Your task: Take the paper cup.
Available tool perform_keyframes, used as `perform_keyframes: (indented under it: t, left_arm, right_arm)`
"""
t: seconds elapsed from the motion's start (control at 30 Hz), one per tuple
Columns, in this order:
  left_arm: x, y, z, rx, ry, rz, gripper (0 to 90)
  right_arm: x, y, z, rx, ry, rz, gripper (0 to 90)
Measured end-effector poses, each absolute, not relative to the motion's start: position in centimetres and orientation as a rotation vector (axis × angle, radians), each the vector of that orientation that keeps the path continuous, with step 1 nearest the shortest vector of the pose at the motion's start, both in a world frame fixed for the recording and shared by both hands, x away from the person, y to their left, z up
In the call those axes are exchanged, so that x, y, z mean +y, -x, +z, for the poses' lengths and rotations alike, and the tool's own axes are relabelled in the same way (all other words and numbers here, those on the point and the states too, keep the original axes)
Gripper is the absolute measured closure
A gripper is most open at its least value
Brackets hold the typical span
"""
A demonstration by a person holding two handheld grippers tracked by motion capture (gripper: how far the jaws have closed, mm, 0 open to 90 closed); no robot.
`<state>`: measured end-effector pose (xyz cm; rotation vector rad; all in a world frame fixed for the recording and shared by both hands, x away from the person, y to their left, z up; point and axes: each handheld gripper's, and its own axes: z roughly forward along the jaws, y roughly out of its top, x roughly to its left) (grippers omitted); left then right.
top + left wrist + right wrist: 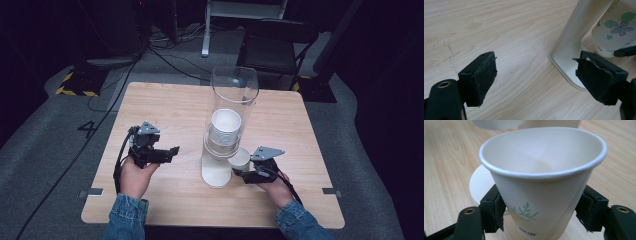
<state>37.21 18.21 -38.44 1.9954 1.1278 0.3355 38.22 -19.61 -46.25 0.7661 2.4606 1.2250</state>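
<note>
1. Closest to the person, just right of the cup stand (216, 172), the right tool (243, 174) grips a paper cup (240, 158). Its two black pads (499, 211) press on both sides of the cup, and the rim is squeezed a little out of round.
2. Beside the cup stand's white foot, the paper cup (544, 182) sits upright with its open mouth up. It has a small green leaf picture on its side. I cannot tell if its bottom rests on the worktop (165, 200).
3. Left of the cup stand, a bit away from it, the left tool (175, 150) is held by a hand (134, 177). Its jaws stand wide apart and hold nothing. They point toward the stand's foot (566, 67).
4. Seen from the left tool, the paper cup (614, 30) shows blue flowers and green leaves. It sits on the far side of the stand's white post.
5. Up the cup stand, a tall clear tube (233, 107) rises from the white foot. A stack of white cups (225, 127) sits inside the tube.
6. Past the cup stand, beyond the far edge of the worktop, a dark chair (277, 47) stands on the grey floor (40, 145). Black cables (170, 57) lie on the floor there.
</note>
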Motion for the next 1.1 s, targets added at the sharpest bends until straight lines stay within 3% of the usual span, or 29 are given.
perform_keyframes:
  t: [0.7, 1.1]
  left_arm:
    - [19.2, -36.1, -38.5, 1.157, -1.984, 0.355, 16.7]
    - [20.2, -35.0, -38.7, 1.187, -1.977, 0.365, 16.7]
  right_arm:
    - [-24.6, -40.2, -41.9, 2.24, -0.917, 1.395, 32.2]
    - [-26.3, -42.2, -41.5, 2.175, -1.019, 1.338, 32.0]
